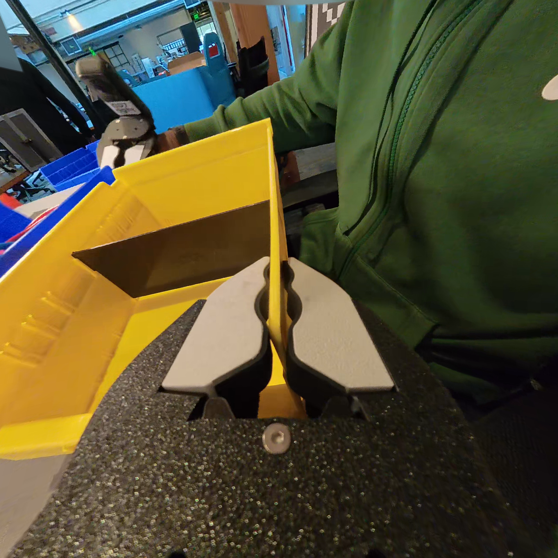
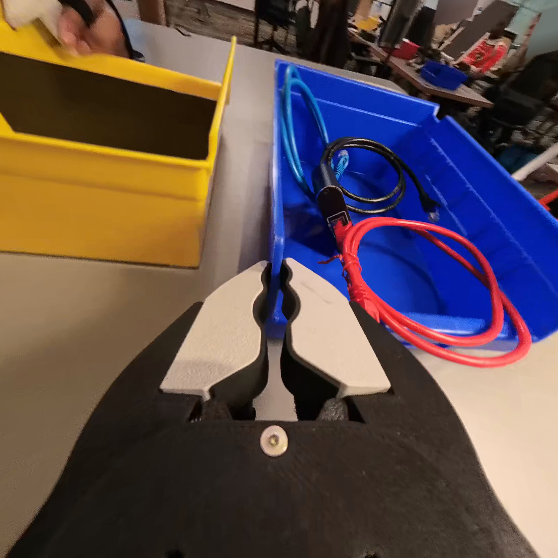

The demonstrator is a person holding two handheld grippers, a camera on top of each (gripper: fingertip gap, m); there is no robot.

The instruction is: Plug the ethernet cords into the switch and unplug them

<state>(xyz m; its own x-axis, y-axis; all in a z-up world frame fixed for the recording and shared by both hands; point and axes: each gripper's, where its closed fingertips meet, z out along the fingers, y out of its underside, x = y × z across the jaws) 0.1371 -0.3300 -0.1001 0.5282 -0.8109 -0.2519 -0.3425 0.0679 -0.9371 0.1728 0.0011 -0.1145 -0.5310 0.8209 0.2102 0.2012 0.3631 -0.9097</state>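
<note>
A pale grey bench (image 2: 75,332) in a busy workshop carries two bins. The left claw (image 1: 277,268) pinches the side wall of the yellow plastic bin (image 1: 193,178). The right claw (image 2: 275,267) sits nearly closed astride the rim of the blue plastic bin (image 2: 471,187); whether it grips is unclear. Inside lie coiled red (image 2: 483,302), black (image 2: 392,169) and light-blue ethernet cords (image 2: 290,120) and a small black switch (image 2: 333,202). The red appears seated; the others are loose.

Grey table (image 2: 90,317): yellow bin (image 2: 105,196), blue bin (image 2: 453,145).

Open workshop, parts bins (image 2: 453,145), cluttered worktables (image 2: 447,87)
</note>
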